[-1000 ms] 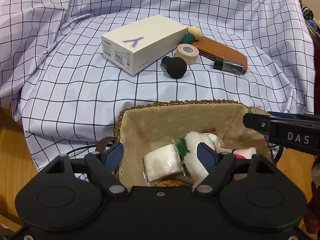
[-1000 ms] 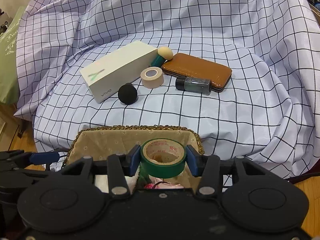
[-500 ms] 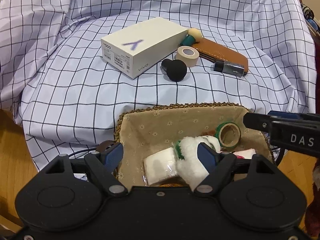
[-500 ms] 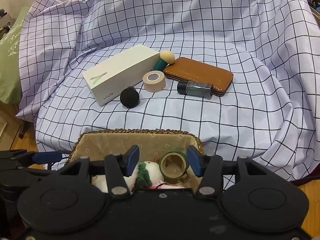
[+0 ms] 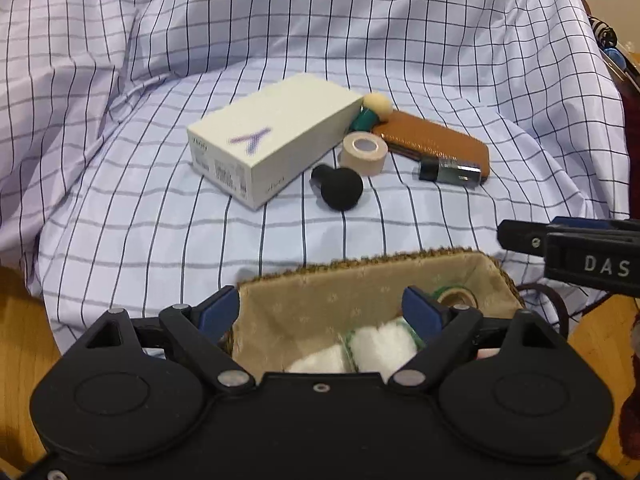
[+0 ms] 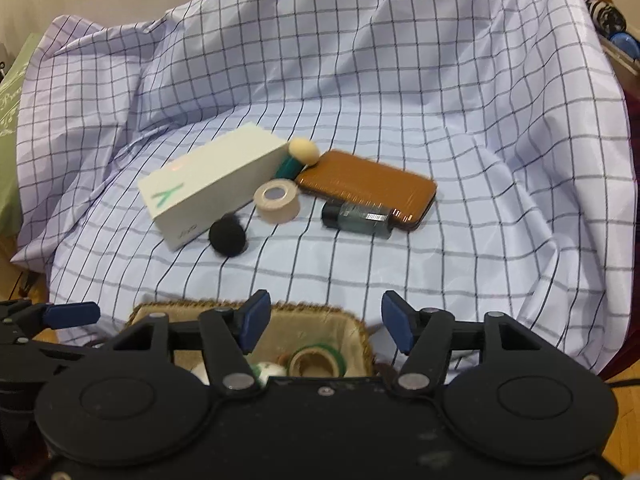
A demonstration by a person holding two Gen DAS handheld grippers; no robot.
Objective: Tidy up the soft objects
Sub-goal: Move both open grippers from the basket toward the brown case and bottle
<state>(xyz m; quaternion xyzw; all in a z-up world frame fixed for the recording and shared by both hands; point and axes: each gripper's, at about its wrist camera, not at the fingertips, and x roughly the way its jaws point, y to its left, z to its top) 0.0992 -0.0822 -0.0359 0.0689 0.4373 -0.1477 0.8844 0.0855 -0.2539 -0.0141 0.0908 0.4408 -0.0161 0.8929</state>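
Observation:
A fabric-lined wicker basket [image 5: 320, 304] [image 6: 352, 332] sits at the near edge of the checked cloth. It holds a green tape roll [image 5: 456, 296] [image 6: 316, 360], a white plush toy [image 5: 380, 348] and a white packet [image 5: 316, 360]. My left gripper [image 5: 326, 312] is open and empty above the basket. My right gripper [image 6: 326, 320] is open and empty over the basket's right end. On the cloth lie a black sponge [image 5: 340, 188] [image 6: 227, 236], a beige tape roll [image 5: 363, 153] [image 6: 277, 200] and a cream-tipped teal puff [image 5: 372, 112] [image 6: 298, 156].
A white phone box [image 5: 272, 136] [image 6: 212, 188], a brown leather case [image 5: 436, 144] [image 6: 368, 188] and a small dark bottle [image 5: 450, 168] [image 6: 356, 216] lie on the cloth. Wooden floor [image 5: 20, 320] shows on both sides of the basket.
My right gripper opened and dropped the green tape roll into the basket, then lifted back. Both cameras have risen and tilted up, so the basket sits lower in view.

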